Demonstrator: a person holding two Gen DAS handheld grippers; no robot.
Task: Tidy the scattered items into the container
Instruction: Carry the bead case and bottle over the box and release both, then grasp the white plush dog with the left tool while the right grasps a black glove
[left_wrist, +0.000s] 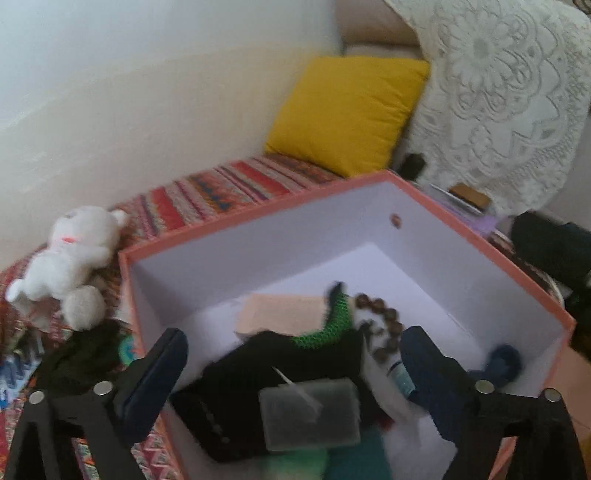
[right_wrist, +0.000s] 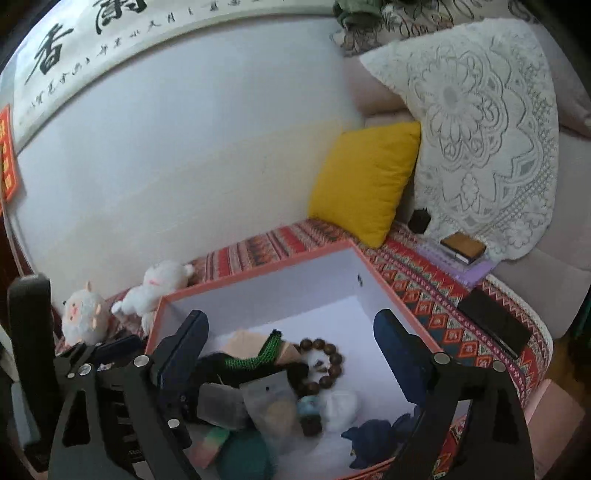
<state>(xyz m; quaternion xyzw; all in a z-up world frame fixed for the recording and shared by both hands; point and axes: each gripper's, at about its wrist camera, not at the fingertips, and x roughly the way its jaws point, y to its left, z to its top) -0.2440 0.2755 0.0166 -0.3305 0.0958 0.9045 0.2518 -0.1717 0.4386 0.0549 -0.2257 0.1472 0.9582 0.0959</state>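
An orange-rimmed box (left_wrist: 258, 214) (right_wrist: 258, 266) with white walls stands on a patterned cloth. Inside lie a black fabric item (left_wrist: 295, 354), a clear plastic case (left_wrist: 310, 417) (right_wrist: 221, 406), a green beaded band (left_wrist: 328, 328) (right_wrist: 258, 354), a brown bead bracelet (left_wrist: 384, 325) (right_wrist: 325, 365), a peach card (left_wrist: 284, 314) and a dark blue piece (right_wrist: 373, 439). My left gripper (left_wrist: 295, 373) hangs open above the box's near-left part. My right gripper (right_wrist: 293, 358) hangs open over the box's middle, holding nothing. A white plush toy (left_wrist: 70, 258) (right_wrist: 155, 288) lies outside, left of the box.
A sheep plush (right_wrist: 83, 314) sits further left. A dark bundle (left_wrist: 81, 354) lies by the box's left wall. On the cloth to the right are a black flat case (right_wrist: 495, 325) and a wooden box on a purple book (right_wrist: 463, 247). A yellow cushion (right_wrist: 365, 181) leans behind the box.
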